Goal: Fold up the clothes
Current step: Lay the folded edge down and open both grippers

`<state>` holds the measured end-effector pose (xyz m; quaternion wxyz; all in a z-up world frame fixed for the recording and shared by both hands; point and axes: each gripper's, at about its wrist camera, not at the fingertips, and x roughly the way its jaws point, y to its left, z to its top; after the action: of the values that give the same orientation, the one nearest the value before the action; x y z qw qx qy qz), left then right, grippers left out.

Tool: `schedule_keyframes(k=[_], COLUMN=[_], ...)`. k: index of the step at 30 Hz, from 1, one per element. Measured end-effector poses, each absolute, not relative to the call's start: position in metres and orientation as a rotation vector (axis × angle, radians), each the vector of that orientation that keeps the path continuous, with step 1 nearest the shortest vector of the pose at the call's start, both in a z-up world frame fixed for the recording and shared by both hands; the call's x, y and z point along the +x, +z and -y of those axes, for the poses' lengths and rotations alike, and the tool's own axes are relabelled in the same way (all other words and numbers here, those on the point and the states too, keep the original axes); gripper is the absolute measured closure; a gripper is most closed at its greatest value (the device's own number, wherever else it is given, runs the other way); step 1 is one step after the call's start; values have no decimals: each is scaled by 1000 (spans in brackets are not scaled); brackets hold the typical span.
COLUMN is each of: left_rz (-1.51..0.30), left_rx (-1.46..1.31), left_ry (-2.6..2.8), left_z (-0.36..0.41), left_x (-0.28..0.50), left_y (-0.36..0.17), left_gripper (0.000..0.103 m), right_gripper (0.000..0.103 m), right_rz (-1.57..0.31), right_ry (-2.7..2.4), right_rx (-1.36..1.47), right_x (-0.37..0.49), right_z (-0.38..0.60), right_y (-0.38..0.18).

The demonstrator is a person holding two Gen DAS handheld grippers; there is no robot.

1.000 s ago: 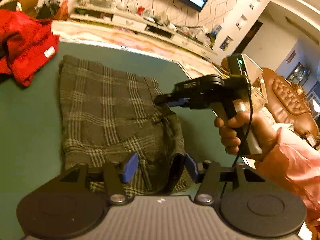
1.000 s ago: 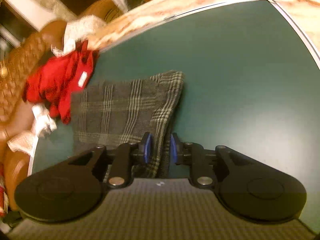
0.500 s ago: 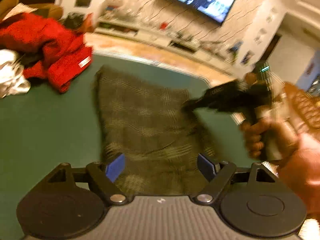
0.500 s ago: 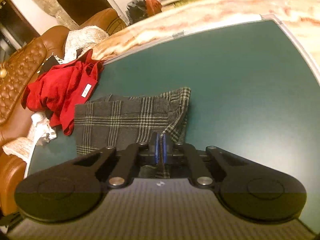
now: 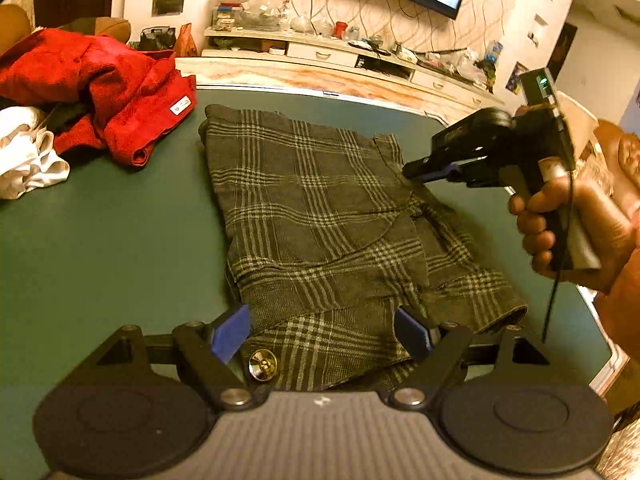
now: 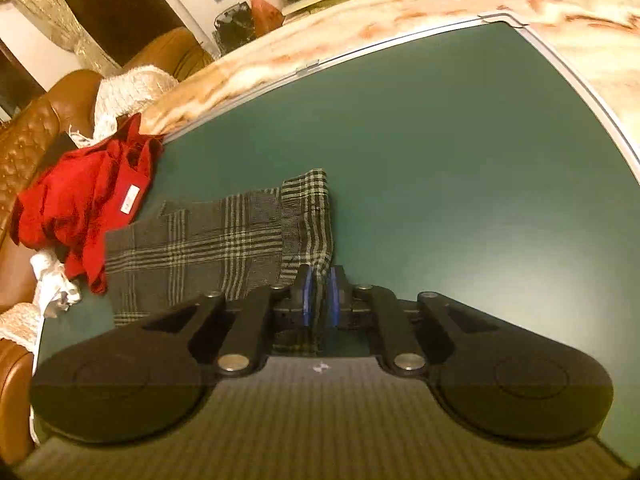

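- Left view: left gripper [image 5: 322, 334] gaped over plaid shorts [image 5: 320, 216]; a brass button [image 5: 262, 365] showed.
- Right view: right gripper [image 6: 319, 298] pinched the shorts' edge on the table [image 6: 460, 184].

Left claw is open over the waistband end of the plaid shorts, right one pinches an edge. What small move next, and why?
Probably close the left claw on the waistband of the plaid shorts by the button. The right claw already pinches the cloth, so a second grip would let both lift the fold.

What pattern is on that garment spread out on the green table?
Dark grey plaid shorts, crossed by pale checked lines; the left wrist view shows it best.
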<state>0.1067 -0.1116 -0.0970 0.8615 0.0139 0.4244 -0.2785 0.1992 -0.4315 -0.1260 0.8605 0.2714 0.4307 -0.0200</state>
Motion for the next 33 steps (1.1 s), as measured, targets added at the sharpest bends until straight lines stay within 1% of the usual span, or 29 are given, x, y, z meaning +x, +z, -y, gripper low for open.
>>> schedule_keyframes(k=[5,9,13,20,22,23,24,26,28,29,30,31,32,33], left_rz=[-917,-931,-937,-930,-949,-949,-943,-941,-938,-936,-935,-935,-937,-939], left_rx=[7,3,-6,-47,-71,-71,-56,-21,14,14,9,1,-6,-11], left_ry=[-575,-570,-565,-543,-539,-541,-552,-588,-590,-590,-591,-592,-594,-594], left_z=[107,107,106,95,92,93,97,109,119,120,120,120,119,118], left_x=[109,109,109,111,114,115,114,114,114,115,115,116,117,117], left_y=[-104,-111,-109,-104,-108,-111,-112,-111,-110,-110,-111,-112,-112,-112], left_gripper=[19,19,19,19,20,19,20,20,19,19,19,19,19,19], right_gripper=[80,80,81,80,78,72,63,57,57,56,46,41,33,32], right_rz=[-830,-858,-980,-964,-963,-961,-957,-963,-954,-936,-917,-897,-887,-898], right_ry=[7,208,177,97,94,87,74,54,31,4,-23,-40,-41,-36], right_rx=[574,397,95,114,108,109,115,163,257,296,335,365,382,401], right_x=[152,103,80,71,67,65,64,67,70,72,75,80,88,98], right_z=[429,379,333,336,335,335,337,344,356,363,369,375,380,384], right_y=[-97,-76,-98,-108,-107,-107,-107,-107,-102,-99,-96,-94,-95,-99])
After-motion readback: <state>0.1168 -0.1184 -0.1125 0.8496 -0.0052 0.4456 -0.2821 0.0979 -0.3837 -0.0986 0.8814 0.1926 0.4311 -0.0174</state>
